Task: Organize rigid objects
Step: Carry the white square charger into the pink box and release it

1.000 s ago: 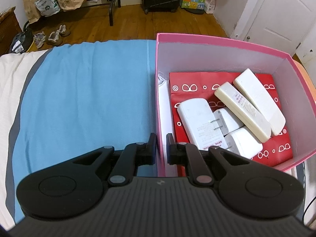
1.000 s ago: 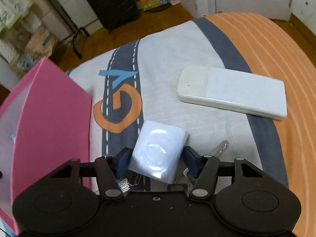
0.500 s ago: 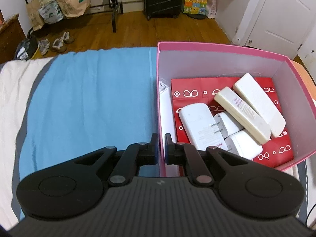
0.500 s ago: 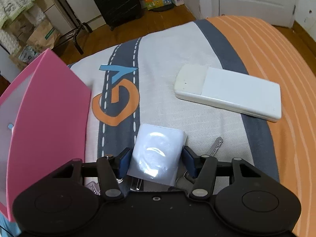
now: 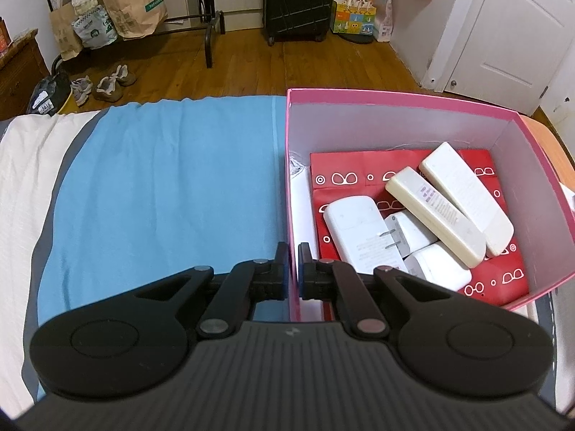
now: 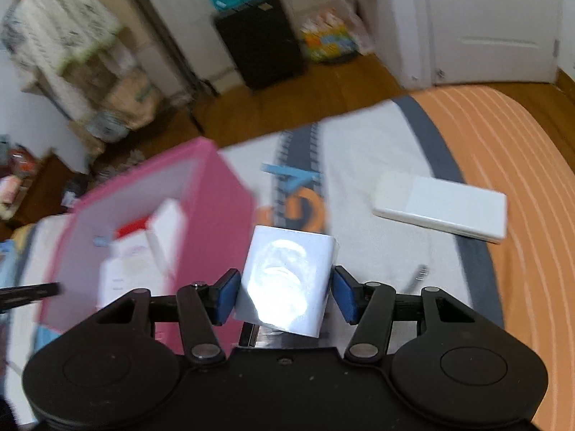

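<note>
Holding one charger [image 6: 285, 282], right gripper [image 6: 285, 296]

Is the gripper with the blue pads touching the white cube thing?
Touching. In the right wrist view, the right gripper has both blue pads pressed against the sides of the white charger block, holding it above the bedspread.

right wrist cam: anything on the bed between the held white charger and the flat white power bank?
Mostly bare bedspread. In the right wrist view, only a metal key lies between the white charger and the power bank, close to the right gripper.
</note>
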{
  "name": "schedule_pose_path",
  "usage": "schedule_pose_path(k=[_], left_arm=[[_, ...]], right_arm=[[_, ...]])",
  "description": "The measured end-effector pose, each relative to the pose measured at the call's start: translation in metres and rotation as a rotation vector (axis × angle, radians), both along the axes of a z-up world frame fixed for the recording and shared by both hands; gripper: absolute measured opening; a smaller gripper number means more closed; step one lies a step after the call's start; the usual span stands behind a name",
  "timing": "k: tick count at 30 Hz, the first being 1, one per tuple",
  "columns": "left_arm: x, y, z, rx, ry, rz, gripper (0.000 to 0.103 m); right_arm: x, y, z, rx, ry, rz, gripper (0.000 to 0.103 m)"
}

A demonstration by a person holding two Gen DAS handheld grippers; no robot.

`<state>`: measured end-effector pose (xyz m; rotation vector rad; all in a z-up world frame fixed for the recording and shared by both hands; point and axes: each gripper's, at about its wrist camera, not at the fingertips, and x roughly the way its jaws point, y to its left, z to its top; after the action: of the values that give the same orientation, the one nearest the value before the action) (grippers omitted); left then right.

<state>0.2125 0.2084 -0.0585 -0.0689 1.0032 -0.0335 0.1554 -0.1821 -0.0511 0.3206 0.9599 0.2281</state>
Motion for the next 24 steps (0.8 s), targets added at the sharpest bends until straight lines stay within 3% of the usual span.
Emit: schedule_pose_path(k=[6,11,14,18,24], left_arm=[[0.001,0.002,0.002,-0.011,-0.003,-0.012,0.004],[0.001,0.009,0.001,-0.043,-0.003,-0.007,0.004],[0.0,0.008,0.0,-0.046,-0.009,-0.011,0.004],[0.0,0.012,-0.001,-0.068,-0.009,-0.007,0.005],[0.0,0.014,-0.001,-0.072,-0.012,-0.004,0.005]], right_arm=[[-0.009,0.06,0.052,0.084,-0.091,0.203,0.061],[0.013,0.127,0.054,0.087,-0.037,0.293,0.061],[0.03,0.16,0.047,-0.027,-0.029,0.311,0.061],[0.046,0.179,0.04,-0.278,-0.099,0.293,0.061],[0.08,0.177,0.016,-0.465,-0.051,0.278,0.061]])
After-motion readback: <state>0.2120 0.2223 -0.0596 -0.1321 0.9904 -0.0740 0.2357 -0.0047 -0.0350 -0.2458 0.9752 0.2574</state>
